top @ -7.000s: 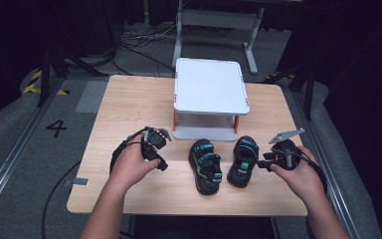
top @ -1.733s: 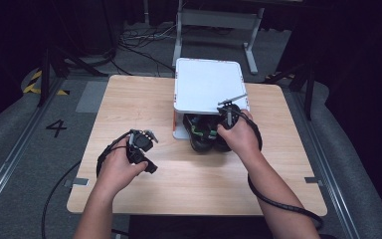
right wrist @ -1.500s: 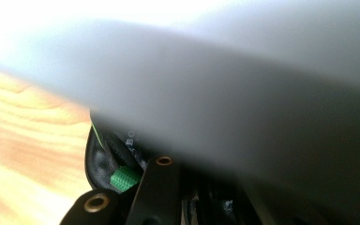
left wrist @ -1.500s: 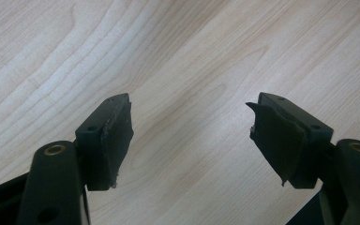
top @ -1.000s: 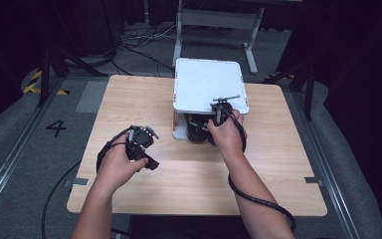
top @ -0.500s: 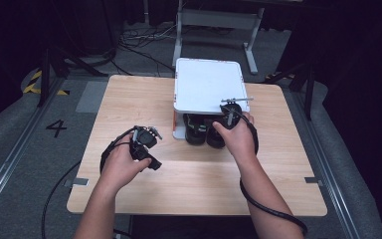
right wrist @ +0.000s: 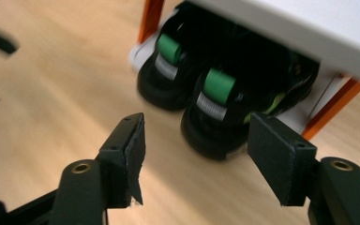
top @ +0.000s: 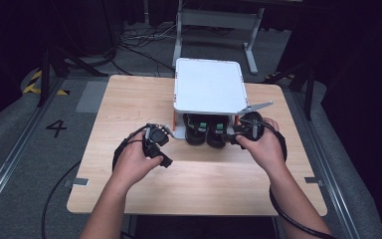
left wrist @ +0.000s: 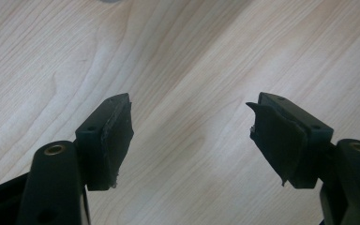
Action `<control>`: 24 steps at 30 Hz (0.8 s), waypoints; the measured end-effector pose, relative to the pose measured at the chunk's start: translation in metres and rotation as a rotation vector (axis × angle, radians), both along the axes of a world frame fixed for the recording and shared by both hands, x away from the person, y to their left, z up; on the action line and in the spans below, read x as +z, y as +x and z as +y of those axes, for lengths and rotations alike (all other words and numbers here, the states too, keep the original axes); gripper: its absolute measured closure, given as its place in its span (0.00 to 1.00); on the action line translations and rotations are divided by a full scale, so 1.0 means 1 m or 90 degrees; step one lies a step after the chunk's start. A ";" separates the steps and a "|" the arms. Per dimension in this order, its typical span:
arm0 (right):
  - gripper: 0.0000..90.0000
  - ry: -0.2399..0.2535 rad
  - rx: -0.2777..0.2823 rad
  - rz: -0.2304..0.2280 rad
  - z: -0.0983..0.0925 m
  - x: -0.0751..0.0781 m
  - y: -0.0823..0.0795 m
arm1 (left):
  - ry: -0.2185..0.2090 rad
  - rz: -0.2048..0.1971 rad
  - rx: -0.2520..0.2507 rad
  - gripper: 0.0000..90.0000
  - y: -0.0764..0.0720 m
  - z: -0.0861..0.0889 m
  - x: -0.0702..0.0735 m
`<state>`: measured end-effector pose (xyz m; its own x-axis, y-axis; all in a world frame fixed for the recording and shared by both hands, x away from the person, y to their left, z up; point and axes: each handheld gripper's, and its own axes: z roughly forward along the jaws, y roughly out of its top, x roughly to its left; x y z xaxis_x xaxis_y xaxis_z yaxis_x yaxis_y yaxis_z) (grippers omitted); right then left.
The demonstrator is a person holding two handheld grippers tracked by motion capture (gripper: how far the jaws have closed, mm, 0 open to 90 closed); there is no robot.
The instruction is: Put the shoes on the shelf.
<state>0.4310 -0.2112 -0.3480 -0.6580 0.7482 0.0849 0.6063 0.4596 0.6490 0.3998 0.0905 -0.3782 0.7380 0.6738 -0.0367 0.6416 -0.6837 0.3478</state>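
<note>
While the left gripper [top: 165, 133] hovers spread over bare table [left wrist: 178, 70], the right gripper [right wrist: 194, 154], jaws just opened (nothing between), faces two black shoes [right wrist: 215, 103] tucked under a white rack [top: 208, 89].

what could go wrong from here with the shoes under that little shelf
The two black shoes sit with their heels poking out past the white shelf, so a hand passing by could knock them out of line. The right tool, whose jaws have just opened with nothing between them, hangs close to the nearer shoe and the shelf's orange leg; a careless pull back may clip either.
</note>
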 end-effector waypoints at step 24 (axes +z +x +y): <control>0.61 0.061 0.000 -0.039 -0.035 -0.067 -0.041 | -0.043 -0.072 0.071 0.42 -0.004 -0.039 -0.034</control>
<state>0.3900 -0.2457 -0.4152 -0.6644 0.7383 0.1160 0.5641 0.3935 0.7259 0.3959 0.0513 -0.4122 0.6606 0.7507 -0.0049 0.6662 -0.5833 0.4647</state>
